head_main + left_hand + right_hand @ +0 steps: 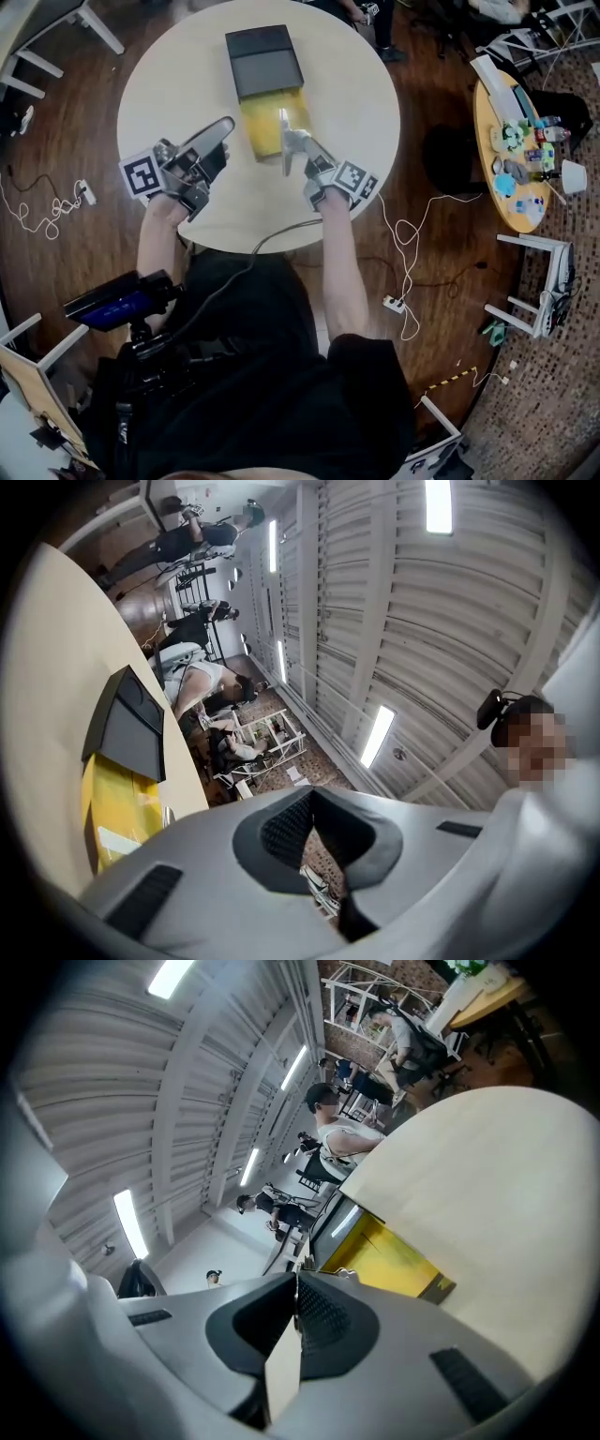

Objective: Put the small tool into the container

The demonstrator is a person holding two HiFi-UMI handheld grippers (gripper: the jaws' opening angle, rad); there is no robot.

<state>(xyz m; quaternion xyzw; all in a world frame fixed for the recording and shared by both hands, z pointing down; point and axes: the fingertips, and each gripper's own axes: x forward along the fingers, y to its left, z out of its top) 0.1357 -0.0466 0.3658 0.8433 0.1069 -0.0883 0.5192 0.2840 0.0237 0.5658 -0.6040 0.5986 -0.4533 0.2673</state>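
**Desk:** Where is the small tool?

**Me:** The small tool is a thin, flat, pale strip. I have it pinched edge-on between the ribbed dark pads of my right gripper. The jaws are closed tight on it. In the head view its bright tip sits just above centre, over the lower right part of the yellow tray. I cannot tell whether it touches the tray.

**Desk:** And the container?

**Me:** The container is a boxy, matte black case at top centre of the head view. The glossy yellow tray is slid out of it towards me. It rests on the round table, which has a smooth cream top.

**Desk:** What about your other hand?

**Me:** My left gripper is just left of the tray, over the table. In the left gripper view its grey shells curve in and the textured pads meet at the tip, with nothing between them.
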